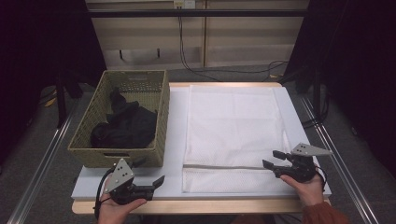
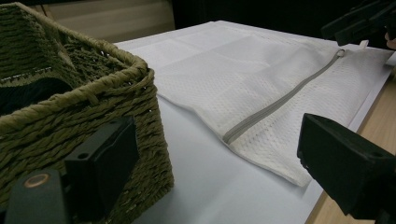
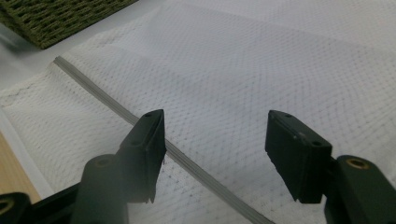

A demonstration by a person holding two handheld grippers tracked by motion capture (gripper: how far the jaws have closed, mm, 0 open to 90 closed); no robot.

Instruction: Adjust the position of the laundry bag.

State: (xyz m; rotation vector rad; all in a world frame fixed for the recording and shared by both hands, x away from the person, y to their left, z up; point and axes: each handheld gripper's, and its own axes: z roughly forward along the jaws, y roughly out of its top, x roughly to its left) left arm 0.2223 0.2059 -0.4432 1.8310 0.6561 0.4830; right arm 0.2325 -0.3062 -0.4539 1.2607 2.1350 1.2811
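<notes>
Woven basket (image 1: 159, 116) sits on tabletop (image 1: 175, 140) far-left, holds a bundle of black cloth (image 1: 123, 127) piled toward its near end; the rest of the inside is bare wicker. White mesh laundry bag (image 1: 233, 121) lies flat just right of the basket, apart from it w/ a strip of bare tabletop between; grey zipper (image 1: 224, 166) runs across its near end, looks zipped. Can't tell if anything's inside the bag. Left tongs (image 1: 156, 183) spread, nothing between, at the near edge just in front of the basket's near-right corner, pointing right toward the bag's near-left corner. Right tongs (image 1: 273, 158) spread, nothing pinched, hovering at the zipper's right end; in right gripper view the zipper (image 3: 187, 161) passes right by one pad. Open room: bare strip along near edge between the tongs, narrow margin right of the bag.
</notes>
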